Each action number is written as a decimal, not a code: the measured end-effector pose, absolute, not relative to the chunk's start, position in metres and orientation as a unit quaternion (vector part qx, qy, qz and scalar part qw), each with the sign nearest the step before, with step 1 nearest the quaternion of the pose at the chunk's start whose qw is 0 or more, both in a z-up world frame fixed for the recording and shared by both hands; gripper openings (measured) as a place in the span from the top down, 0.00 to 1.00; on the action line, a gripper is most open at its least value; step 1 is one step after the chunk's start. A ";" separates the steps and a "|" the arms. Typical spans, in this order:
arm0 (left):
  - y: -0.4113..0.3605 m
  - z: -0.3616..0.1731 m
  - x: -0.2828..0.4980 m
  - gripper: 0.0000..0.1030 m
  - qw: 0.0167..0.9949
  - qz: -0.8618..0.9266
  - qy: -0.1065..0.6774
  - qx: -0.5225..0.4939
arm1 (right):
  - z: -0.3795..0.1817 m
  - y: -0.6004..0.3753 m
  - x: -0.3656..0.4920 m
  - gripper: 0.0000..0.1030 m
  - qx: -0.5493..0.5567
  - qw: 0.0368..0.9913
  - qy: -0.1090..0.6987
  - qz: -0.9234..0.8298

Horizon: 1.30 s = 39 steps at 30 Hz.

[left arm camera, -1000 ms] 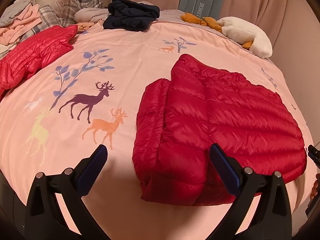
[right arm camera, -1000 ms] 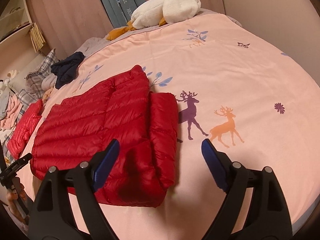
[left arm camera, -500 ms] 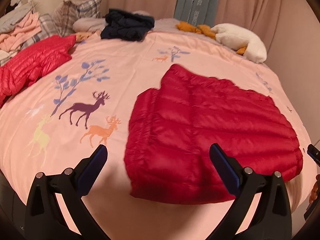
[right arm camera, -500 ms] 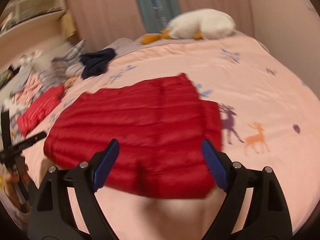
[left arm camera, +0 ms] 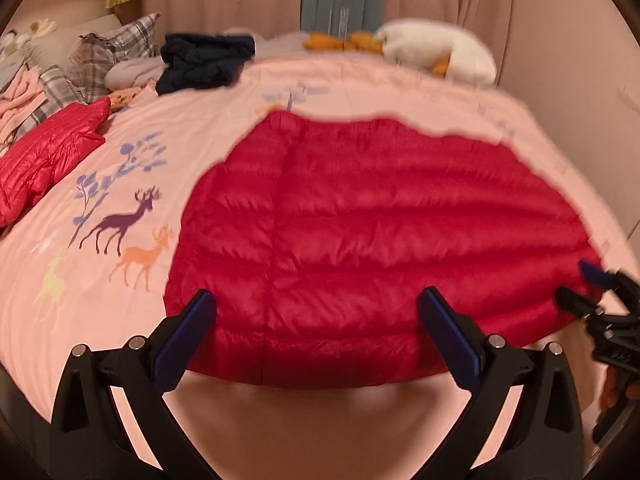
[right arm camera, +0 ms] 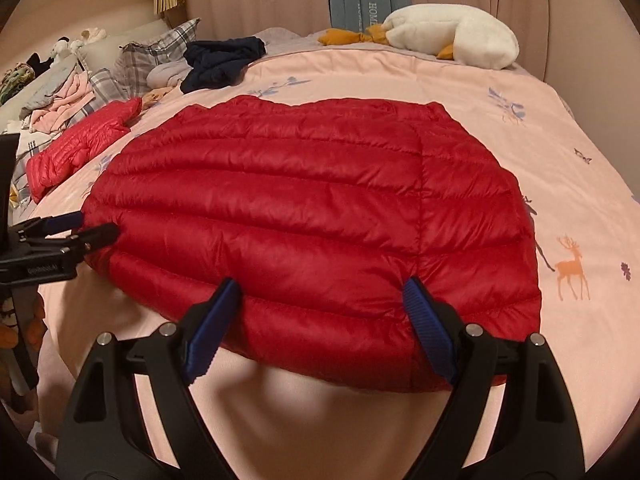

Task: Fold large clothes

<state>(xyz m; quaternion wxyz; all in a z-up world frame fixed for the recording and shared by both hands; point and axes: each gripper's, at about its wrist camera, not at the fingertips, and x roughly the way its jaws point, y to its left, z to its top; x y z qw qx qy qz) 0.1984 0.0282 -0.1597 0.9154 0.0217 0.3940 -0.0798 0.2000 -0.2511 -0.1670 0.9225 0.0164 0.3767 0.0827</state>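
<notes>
Jacket (right arm camera: 312, 216) lies flat across the bed (right arm camera: 520, 128), hem nearest, ready for folding. Right gripper (right arm camera: 316, 300) hovers wide over the right hem, holding nothing. Left gripper (left arm camera: 316, 312) hovers wide over the left hem, likewise empty.

Dark red quilted jacket (right arm camera: 312, 216) ahead of blue-padded black right gripper (right arm camera: 316, 308). Bedspread (right arm camera: 500, 120) pink, purple and orange deer print. Far back: navy garment (right arm camera: 222, 60), white plush goose (right arm camera: 452, 36), plaid pillow (right arm camera: 156, 58).

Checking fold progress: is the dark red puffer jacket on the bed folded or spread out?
Folded: the dark red puffer jacket lies as one compact flat slab on the pink bedspread, no sleeves sticking out.
</notes>
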 end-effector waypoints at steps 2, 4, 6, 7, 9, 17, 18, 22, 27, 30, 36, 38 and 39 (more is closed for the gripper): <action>0.027 -0.167 0.200 0.01 0.911 -0.078 0.404 0.025 | -0.165 -0.252 0.197 0.18 0.016 0.923 0.376 0.081; 0.026 -0.167 0.197 0.01 0.911 -0.076 0.403 0.029 | -0.160 -0.253 0.193 0.18 0.020 0.926 0.369 0.081; 0.026 -0.164 0.193 0.01 0.912 -0.077 0.401 0.025 | -0.156 -0.255 0.190 0.18 0.025 0.928 0.363 0.081; 0.027 -0.163 0.192 0.01 0.913 -0.078 0.401 0.024 | -0.154 -0.256 0.188 0.18 0.029 0.929 0.358 0.082; 0.026 -0.161 0.189 0.01 0.913 -0.078 0.399 0.026 | -0.151 -0.256 0.186 0.18 0.031 0.931 0.355 0.081; 0.019 -0.156 0.185 0.01 0.914 -0.081 0.395 0.036 | -0.162 -0.252 0.194 0.18 0.013 0.922 0.380 0.077; 0.019 -0.157 0.185 0.01 0.914 -0.081 0.396 0.037 | -0.162 -0.251 0.195 0.18 0.011 0.921 0.381 0.077; 0.020 -0.157 0.185 0.01 0.913 -0.081 0.398 0.037 | -0.152 -0.255 0.191 0.18 0.029 0.925 0.368 0.086; 0.018 -0.146 0.186 0.01 0.920 -0.084 0.382 0.032 | -0.141 -0.261 0.195 0.18 0.041 0.934 0.345 0.081; 0.015 -0.140 0.192 0.01 0.923 -0.082 0.373 0.033 | -0.146 -0.263 0.203 0.18 0.042 0.932 0.353 0.074; 0.008 -0.152 0.206 0.01 0.916 -0.080 0.392 0.039 | -0.167 -0.259 0.211 0.17 0.031 0.920 0.382 0.075; 0.006 -0.158 0.208 0.01 0.912 -0.079 0.400 0.046 | -0.167 -0.257 0.210 0.17 0.032 0.919 0.385 0.075; 0.005 -0.159 0.209 0.01 0.911 -0.080 0.402 0.049 | -0.165 -0.257 0.210 0.17 0.034 0.919 0.385 0.075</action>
